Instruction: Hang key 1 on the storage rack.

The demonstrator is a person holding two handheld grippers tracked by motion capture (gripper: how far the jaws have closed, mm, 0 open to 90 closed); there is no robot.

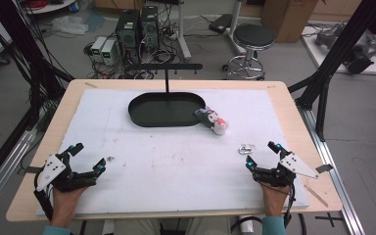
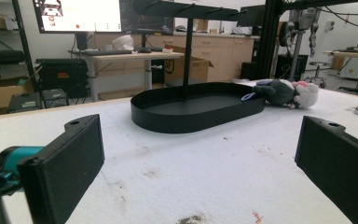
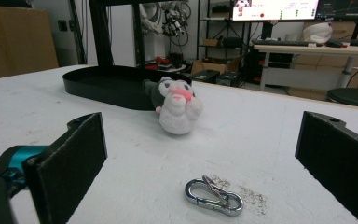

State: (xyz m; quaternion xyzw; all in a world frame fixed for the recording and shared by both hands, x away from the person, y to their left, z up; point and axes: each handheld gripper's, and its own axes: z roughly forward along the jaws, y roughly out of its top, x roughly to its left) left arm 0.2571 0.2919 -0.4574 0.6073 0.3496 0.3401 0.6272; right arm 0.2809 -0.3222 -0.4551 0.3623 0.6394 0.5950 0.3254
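In the high view the left gripper (image 1: 89,156) sits at the lower left of the frame and the right gripper (image 1: 261,154) at the lower right, each held in a hand that comes up from the bottom edge over the white mat (image 1: 176,161). Both have their jaws spread wide with nothing between them, as each gripper view confirms. A small metal carabiner (image 1: 245,148) lies flat on the mat just to the upper left of the right gripper, apart from its jaws; in the right gripper view it lies at the lower centre (image 3: 213,195), between and ahead of the two black jaws. A plush toy (image 1: 212,120) lies near the centre of the frame, touching the right end of the black oval tray (image 1: 142,115), from which a thin black stand (image 1: 167,81) rises.
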